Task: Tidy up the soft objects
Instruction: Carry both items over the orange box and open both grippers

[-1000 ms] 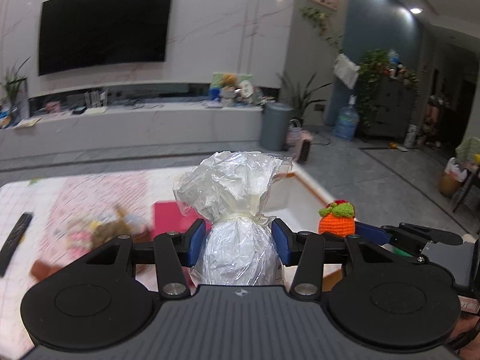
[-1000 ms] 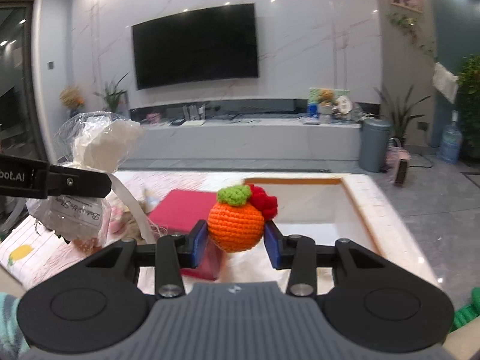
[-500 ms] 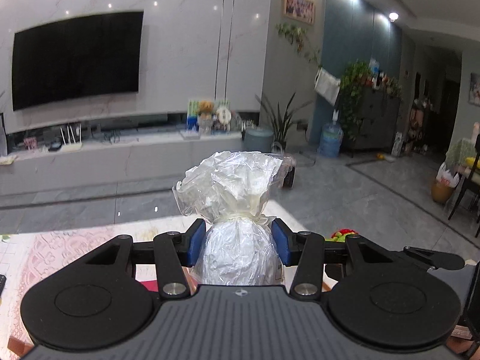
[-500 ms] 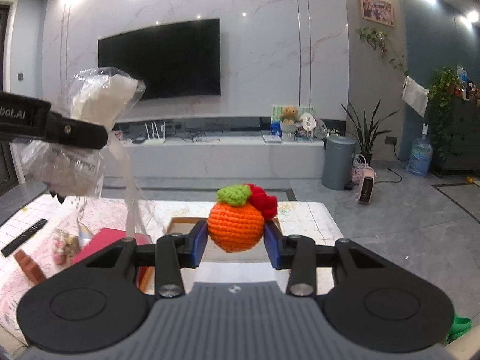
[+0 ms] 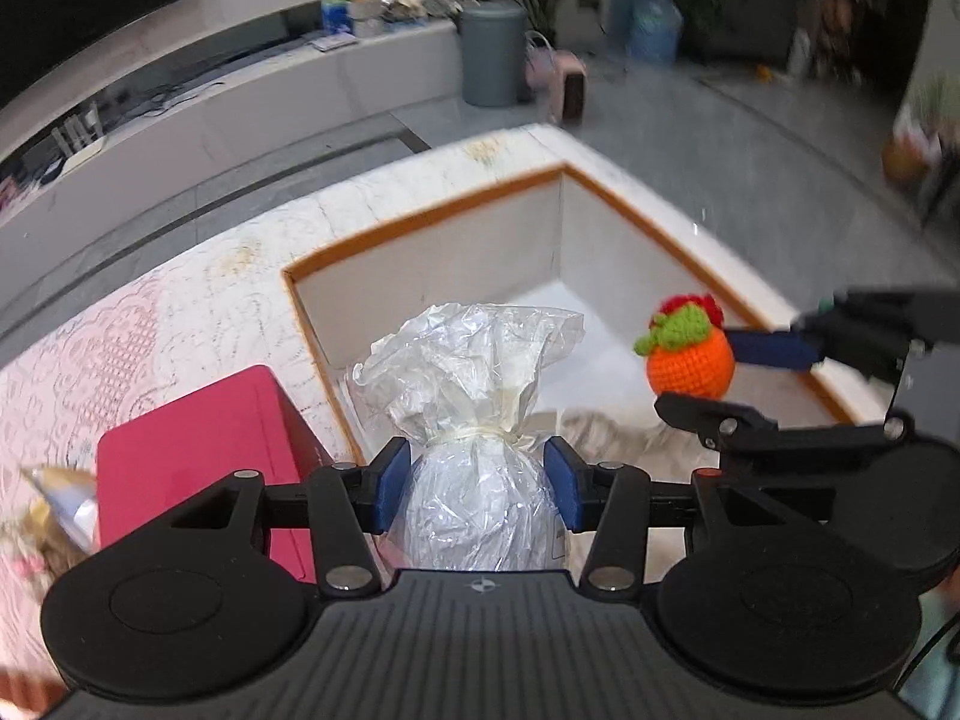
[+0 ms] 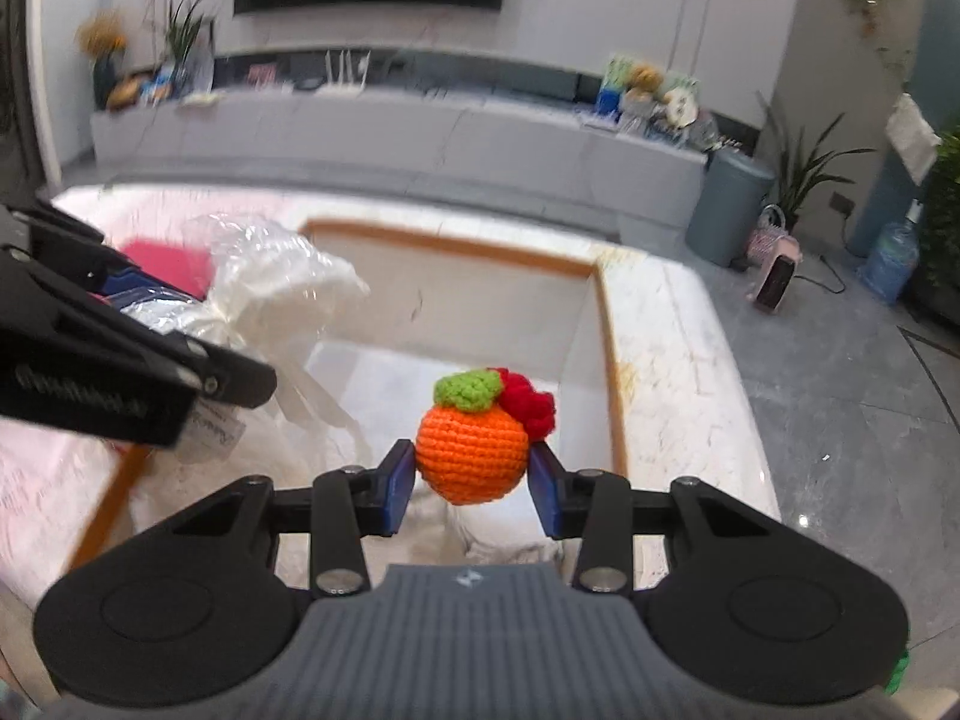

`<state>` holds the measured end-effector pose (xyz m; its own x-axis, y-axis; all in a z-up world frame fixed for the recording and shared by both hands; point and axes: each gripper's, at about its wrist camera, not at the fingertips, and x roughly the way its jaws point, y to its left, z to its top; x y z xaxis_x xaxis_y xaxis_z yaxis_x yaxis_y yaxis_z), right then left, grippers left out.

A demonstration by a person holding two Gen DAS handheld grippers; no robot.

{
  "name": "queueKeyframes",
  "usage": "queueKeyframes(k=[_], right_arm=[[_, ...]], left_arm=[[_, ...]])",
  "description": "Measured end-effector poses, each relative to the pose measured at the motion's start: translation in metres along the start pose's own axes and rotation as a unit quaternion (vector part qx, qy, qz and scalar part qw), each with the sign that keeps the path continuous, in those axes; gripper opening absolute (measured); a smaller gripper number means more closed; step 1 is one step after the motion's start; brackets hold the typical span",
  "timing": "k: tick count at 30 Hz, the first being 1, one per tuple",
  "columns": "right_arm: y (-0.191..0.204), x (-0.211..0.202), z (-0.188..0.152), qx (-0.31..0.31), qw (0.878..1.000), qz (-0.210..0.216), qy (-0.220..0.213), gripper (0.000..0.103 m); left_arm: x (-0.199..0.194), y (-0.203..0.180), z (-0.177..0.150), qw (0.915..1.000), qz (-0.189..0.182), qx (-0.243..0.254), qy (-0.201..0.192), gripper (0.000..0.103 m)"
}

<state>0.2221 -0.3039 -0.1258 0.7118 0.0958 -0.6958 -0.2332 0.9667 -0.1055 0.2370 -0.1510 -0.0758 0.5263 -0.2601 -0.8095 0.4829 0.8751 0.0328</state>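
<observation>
My left gripper (image 5: pixel 477 489) is shut on a clear plastic bag (image 5: pixel 474 420) tied with a white band, its blue pads pressing the round lower part. The same bag (image 6: pixel 264 294) shows at the left of the right wrist view. My right gripper (image 6: pixel 471 483) is shut on an orange crocheted fruit (image 6: pixel 471 450) with a green leaf and red tuft. That fruit (image 5: pixel 690 357) appears at the right in the left wrist view. Both hang over a white box (image 5: pixel 432 276) with an orange-brown rim (image 6: pixel 456 243), sunk in the marble table. Pale cloth (image 5: pixel 612 426) lies inside.
A red box (image 5: pixel 204 450) sits on the table left of the bin, with a snack packet (image 5: pixel 60 489) beside it. The marble rim (image 6: pixel 678 336) borders the bin on the right. A grey trash can (image 6: pixel 735 204) and small heater (image 6: pixel 777 276) stand on the floor beyond.
Both grippers have tipped down and come in over the white box, still holding the bag and the fruit. The wall and television have slid up out of the views.
</observation>
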Motion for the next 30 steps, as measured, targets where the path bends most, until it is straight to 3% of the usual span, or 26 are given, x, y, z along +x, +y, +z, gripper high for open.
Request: queueKeyframes(k=[5,10,18,26,30], right_arm=[[0.001,0.019,-0.001,-0.028,0.999,0.011,0.023,0.040],[-0.001,0.033,0.000,-0.049,0.998,0.009,0.038,0.040],[-0.005,0.052,-0.001,-0.061,0.997,0.004,0.057,0.041],[-0.005,0.055,0.002,-0.074,0.995,0.004,0.064,0.040],[-0.004,0.054,0.001,-0.088,0.994,0.001,0.067,0.045]], left_arm=[[0.009,-0.021,0.011,0.9977,0.021,0.063,0.011,0.056],[0.026,-0.029,0.013,0.9941,0.013,0.104,0.029,0.056],[0.061,-0.023,0.014,0.9926,0.005,0.099,0.071,0.057],[0.066,-0.024,0.013,0.9925,0.007,0.098,0.074,0.066],[0.062,-0.023,0.013,0.9930,0.005,0.097,0.066,0.070]])
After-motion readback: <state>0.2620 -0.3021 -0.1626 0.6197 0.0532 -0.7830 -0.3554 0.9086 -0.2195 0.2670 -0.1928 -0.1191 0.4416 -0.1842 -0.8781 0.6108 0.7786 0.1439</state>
